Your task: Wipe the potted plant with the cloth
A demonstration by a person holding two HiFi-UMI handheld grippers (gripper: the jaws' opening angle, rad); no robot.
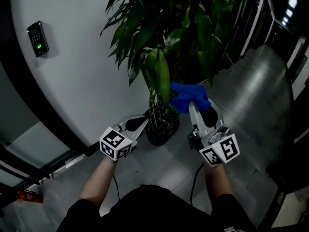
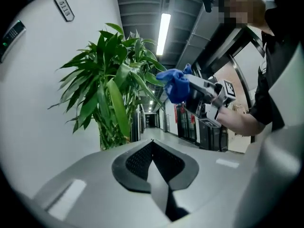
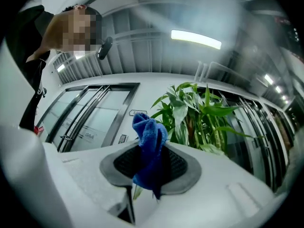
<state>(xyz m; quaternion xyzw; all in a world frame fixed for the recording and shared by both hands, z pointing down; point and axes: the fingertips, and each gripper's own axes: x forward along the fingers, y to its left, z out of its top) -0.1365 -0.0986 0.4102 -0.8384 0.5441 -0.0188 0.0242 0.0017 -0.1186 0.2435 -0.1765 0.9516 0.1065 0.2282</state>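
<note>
A tall potted plant (image 1: 164, 37) with long green leaves stands in a dark pot (image 1: 161, 129) by the curved white wall. My right gripper (image 1: 197, 103) is shut on a bunched blue cloth (image 1: 188, 96), held up against the lower leaves at the plant's right side. The same cloth (image 3: 149, 148) hangs pinched between the pads in the right gripper view, with the plant (image 3: 204, 118) just behind it. My left gripper (image 1: 142, 123) is shut and empty, low at the left of the pot. In the left gripper view the plant (image 2: 111, 84) is ahead, and the cloth (image 2: 175, 84) is to its right.
A curved white wall (image 1: 77, 71) backs the plant, with an access keypad (image 1: 37, 38) on it. Dark glass partitions (image 1: 256, 18) run along the right. Grey floor (image 1: 256, 95) stretches to the right of the pot. A corridor (image 2: 152, 120) opens behind the plant.
</note>
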